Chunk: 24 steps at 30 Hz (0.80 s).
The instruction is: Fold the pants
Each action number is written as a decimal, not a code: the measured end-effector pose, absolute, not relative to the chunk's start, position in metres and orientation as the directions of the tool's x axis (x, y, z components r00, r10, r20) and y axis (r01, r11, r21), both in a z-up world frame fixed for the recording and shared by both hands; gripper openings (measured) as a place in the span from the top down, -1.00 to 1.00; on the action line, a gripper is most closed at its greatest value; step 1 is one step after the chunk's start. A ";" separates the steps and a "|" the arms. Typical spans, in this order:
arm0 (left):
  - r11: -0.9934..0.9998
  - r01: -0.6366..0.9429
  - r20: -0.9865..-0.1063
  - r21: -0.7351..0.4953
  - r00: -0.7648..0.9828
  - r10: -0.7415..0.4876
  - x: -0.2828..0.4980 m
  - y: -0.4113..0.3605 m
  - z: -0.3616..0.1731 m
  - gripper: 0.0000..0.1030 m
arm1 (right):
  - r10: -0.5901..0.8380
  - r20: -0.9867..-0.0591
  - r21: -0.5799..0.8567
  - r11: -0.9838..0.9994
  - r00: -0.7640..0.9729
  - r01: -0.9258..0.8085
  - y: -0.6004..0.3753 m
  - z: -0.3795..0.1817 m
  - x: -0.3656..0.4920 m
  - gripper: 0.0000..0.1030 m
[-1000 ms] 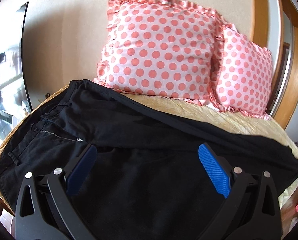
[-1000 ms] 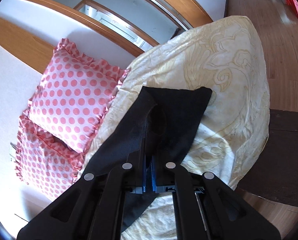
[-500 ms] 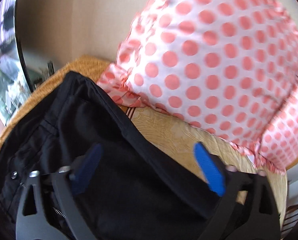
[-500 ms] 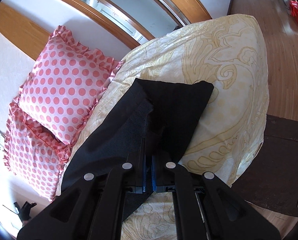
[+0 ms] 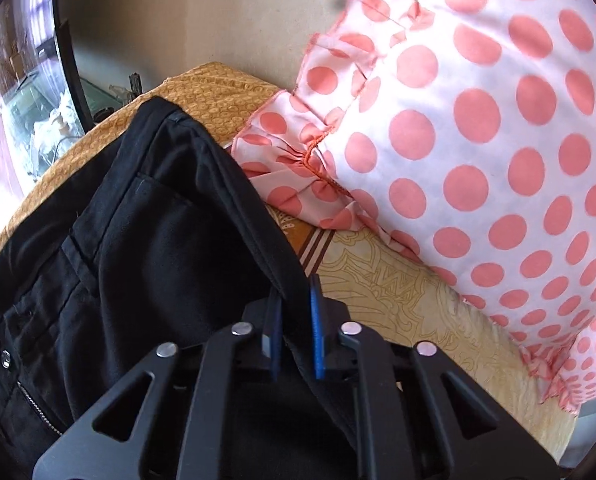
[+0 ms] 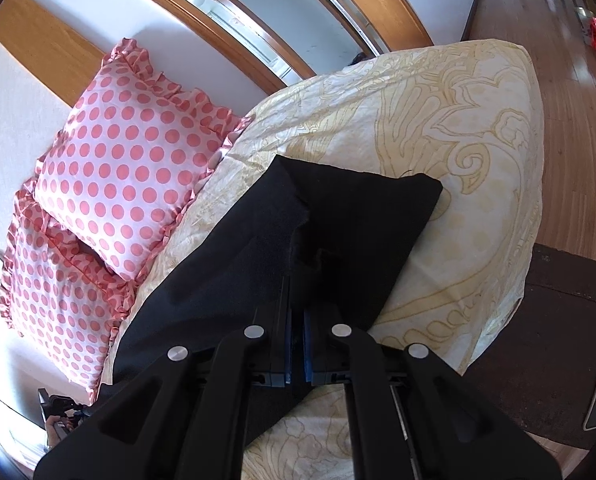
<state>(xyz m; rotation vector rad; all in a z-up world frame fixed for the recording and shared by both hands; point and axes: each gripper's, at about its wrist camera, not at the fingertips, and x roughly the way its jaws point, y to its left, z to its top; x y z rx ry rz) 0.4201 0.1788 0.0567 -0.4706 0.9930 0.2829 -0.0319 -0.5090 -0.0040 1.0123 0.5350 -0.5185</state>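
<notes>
Black pants (image 5: pixel 146 240) lie on a bed. The left wrist view shows the waist end, with waistband, button and zipper at the lower left. My left gripper (image 5: pixel 294 320) is shut on the far side edge of the pants near the waist, with fabric pinched between its blue pads. The right wrist view shows the leg end of the pants (image 6: pixel 337 216), hems toward the bed's foot. My right gripper (image 6: pixel 296 332) is shut on a raised fold of the leg fabric.
Two pink polka-dot pillows (image 6: pixel 126 152) lean against the wall at the bed's head; one fills the right of the left wrist view (image 5: pixel 477 140). The cream patterned bedspread (image 6: pixel 457 120) drops to a wooden floor (image 6: pixel 577 100). A dark rug (image 6: pixel 545 340) lies beside the bed.
My left gripper moved from the middle of the pants to their far edge near the waist and closed on the fabric. My right gripper stayed shut on the leg and shifted slightly.
</notes>
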 end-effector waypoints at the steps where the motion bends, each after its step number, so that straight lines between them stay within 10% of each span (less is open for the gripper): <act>1: 0.861 -0.438 -0.847 -0.260 0.532 0.015 0.416 0.181 0.058 0.84 | -0.155 -0.634 0.645 0.434 0.757 0.629 -0.509 -0.004 -0.031 0.92; 14: 0.905 -0.262 -0.603 -0.337 0.798 0.006 0.176 0.207 0.153 0.87 | -0.168 -0.593 0.661 0.456 0.787 0.596 -0.528 0.013 -0.021 0.92; 24: 0.849 -0.398 -0.631 -0.348 0.769 0.102 0.032 0.222 0.057 0.89 | -0.213 -0.608 0.640 0.438 0.765 0.631 -0.542 0.014 -0.022 0.92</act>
